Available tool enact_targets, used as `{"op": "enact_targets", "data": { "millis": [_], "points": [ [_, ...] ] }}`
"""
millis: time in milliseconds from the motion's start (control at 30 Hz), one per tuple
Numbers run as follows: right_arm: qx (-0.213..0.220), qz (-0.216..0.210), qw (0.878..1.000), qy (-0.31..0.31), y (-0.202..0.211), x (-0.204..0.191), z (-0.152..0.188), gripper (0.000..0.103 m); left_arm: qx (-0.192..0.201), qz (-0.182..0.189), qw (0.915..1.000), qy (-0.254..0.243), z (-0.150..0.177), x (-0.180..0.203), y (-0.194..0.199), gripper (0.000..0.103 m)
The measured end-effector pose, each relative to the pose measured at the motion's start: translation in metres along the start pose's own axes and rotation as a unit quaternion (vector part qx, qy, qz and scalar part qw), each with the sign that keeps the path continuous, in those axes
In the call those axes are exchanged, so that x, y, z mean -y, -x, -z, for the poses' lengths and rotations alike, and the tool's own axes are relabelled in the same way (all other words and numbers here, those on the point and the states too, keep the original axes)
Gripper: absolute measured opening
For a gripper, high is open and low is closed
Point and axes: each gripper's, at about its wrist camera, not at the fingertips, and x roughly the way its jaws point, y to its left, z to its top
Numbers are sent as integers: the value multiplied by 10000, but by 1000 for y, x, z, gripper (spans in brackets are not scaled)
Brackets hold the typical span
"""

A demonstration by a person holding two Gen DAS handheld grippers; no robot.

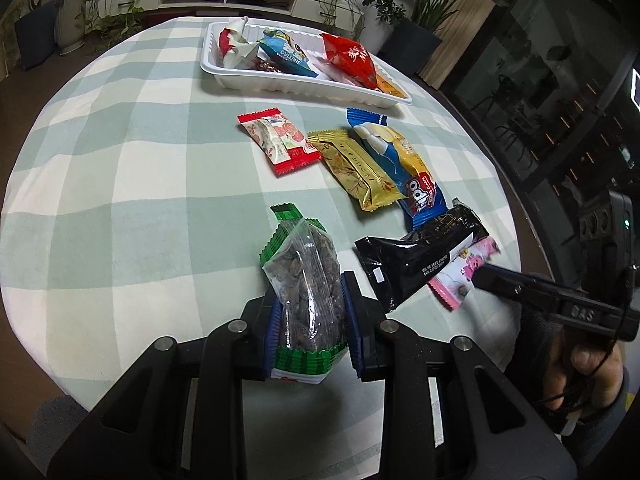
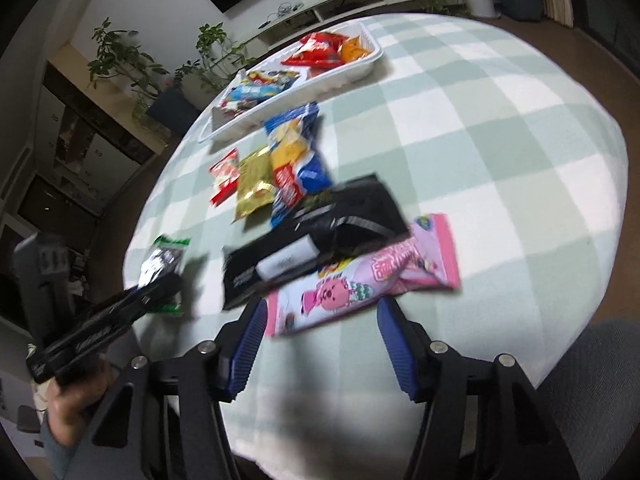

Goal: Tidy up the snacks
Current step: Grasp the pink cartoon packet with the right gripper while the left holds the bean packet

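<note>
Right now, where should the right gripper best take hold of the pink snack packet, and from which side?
Probably grip the pink snack packet at its near end, coming from the table's near edge with the right gripper. That end lies free on the cloth between the open fingers, while the black packet lies across its far edge.

We see even, dim indoor light, glare on the glossy black plastic wrapper (image 1: pixel 416 256), fisheye-bent dark edges; right wrist view motion-blurred throughout.
</note>
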Motion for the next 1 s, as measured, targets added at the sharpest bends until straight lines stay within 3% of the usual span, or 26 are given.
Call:
{"op": "enact_targets", "data": {
  "millis": [233,433,767,900,1000],
  "points": [
    [147,663,9972,304,-14,0,-22,61,14,58,10000,59,1,-3,1,25],
    [144,1153,9883,987,-28,-20,-22,62,30,65,10000,68,3,-3,1,25],
    [25,1504,9750,1633,-39,-40,-13,71,25,73,9999,66,3,-3,2,25],
    [-14,1499,9746,1666,-36,-36,-14,64,33,69,9999,74,4,-3,2,25],
    [-67,1499,9756,1602,-32,-31,-16,51,37,74,9999,77,4,-4,2,25]
  ]
}}
